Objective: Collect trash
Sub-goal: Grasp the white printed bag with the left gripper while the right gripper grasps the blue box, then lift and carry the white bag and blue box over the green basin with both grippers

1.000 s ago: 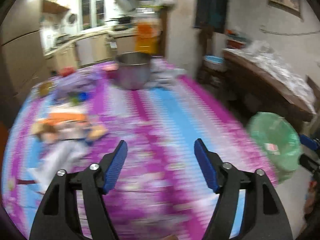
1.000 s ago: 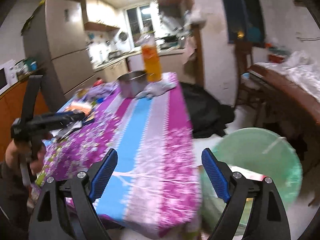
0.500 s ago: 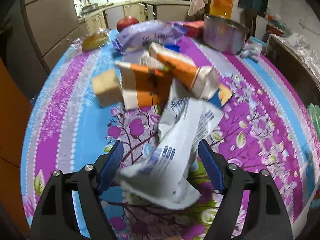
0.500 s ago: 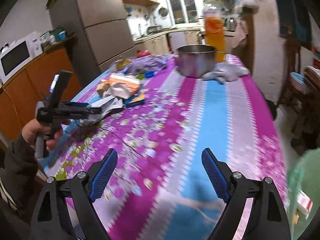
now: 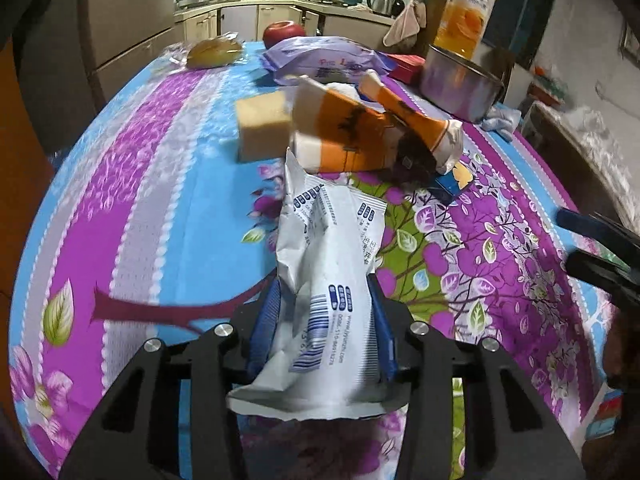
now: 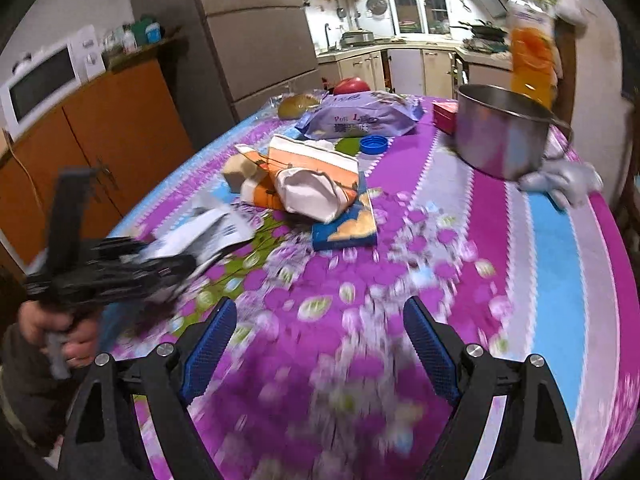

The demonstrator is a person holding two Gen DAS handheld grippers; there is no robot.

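Note:
A crumpled white wrapper (image 5: 328,240) with blue print lies on the flowered tablecloth (image 5: 152,184). My left gripper (image 5: 324,292) has its blue pads against both sides of the wrapper's near end, and its jaws are closing. From the right wrist view, the left gripper (image 6: 120,268) sits in a hand at the left with the wrapper (image 6: 200,236) sticking out of it. Beyond lie two torn orange-and-white cartons (image 5: 352,136) and a flat blue packet (image 6: 348,228). My right gripper (image 6: 320,312) hangs open over bare cloth, with nothing between its fingers.
A yellow sponge (image 5: 264,128), a purple bag (image 5: 324,60), a blue cap (image 6: 374,145) and a red apple (image 5: 284,32) lie farther back. A steel pot (image 6: 500,132), a juice bottle (image 6: 532,52) and a grey cloth (image 6: 560,184) stand at the far right. Orange cabinets (image 6: 100,140) line the left.
The left gripper came down from the far side onto the white wrapper and its jaws narrowed onto it. The right gripper swung from the green bin leftward over the table.

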